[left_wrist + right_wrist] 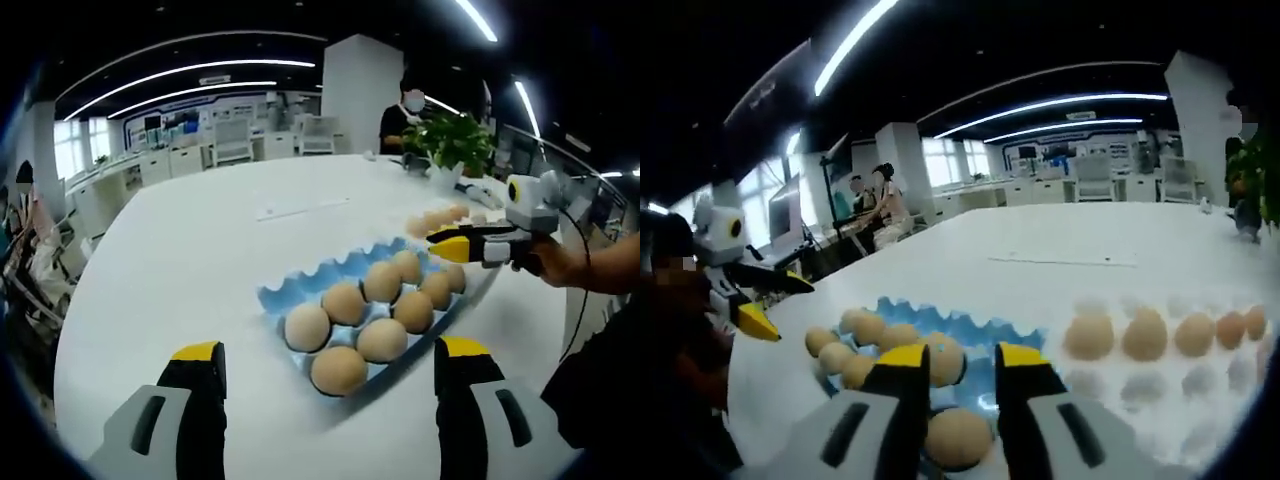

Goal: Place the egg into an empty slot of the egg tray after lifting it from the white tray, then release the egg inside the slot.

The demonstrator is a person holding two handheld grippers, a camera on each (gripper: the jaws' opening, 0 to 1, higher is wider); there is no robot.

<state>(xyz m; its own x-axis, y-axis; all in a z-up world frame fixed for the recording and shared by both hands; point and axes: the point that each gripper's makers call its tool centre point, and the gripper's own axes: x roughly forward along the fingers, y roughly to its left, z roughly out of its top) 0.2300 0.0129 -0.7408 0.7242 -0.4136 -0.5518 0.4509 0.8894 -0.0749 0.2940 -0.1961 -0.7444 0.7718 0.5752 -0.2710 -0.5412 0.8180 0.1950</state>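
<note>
The blue egg tray (290, 295) lies mid-table with several brown eggs (345, 303) in its near rows and bare slots along its far edge. My left gripper (330, 375) hovers before it, jaws wide open and empty. My right gripper (445, 243), held in a hand, hangs over the tray's far right end. In the right gripper view my right gripper (960, 365) stands open about an egg's width above the blue tray (985, 330); one egg (958, 437) lies low between the jaws. The white tray (1160, 390) at right carries a row of eggs (1090, 335).
The white table (200, 250) is broad, with a thin strip (300, 208) lying on it. A potted plant (455, 140) and a seated person (405, 115) are at its far side. The left gripper (775, 300) shows at left beyond the tray.
</note>
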